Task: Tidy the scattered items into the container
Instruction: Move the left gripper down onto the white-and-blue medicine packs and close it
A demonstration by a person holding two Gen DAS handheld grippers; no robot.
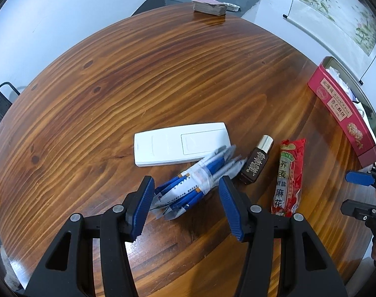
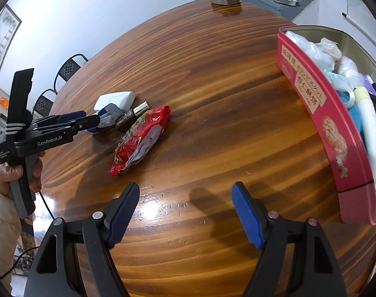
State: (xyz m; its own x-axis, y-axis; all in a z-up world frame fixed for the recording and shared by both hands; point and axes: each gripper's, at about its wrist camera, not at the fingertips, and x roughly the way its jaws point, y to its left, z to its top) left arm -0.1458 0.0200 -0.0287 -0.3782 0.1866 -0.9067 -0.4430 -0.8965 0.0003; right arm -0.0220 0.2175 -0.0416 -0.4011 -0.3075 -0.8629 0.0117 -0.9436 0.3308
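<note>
The left gripper (image 1: pixel 186 208) points down at a taped bundle of blue-and-white sachets (image 1: pixel 195 185); its ribbed blue fingers (image 1: pixel 143 208) stand apart, straddling the bundle's near end without visibly pressing it. The right gripper (image 2: pixel 185 214) hangs over bare glossy wood, fingers wide apart and holding nothing. "GenRobot.AI" shows in white on the left gripper's black body in the right wrist view, where a hand (image 2: pixel 17 175) grips the handle. Beyond the bundle on the round, varnished, streaky-grained tabletop (image 1: pixel 163 79) lie a flat white rectangular remote (image 1: pixel 181 143), a small dark brown bottle (image 1: pixel 256 160) with a gold cap, and a crinkly red snack packet (image 1: pixel 288 178) printed with Chinese characters. Further right stands the red tin container (image 2: pixel 321 113), labelled in Asian script, already holding plastic bags and tubes. At the far edge sits a stack of cards (image 1: pixel 209 6).
</note>
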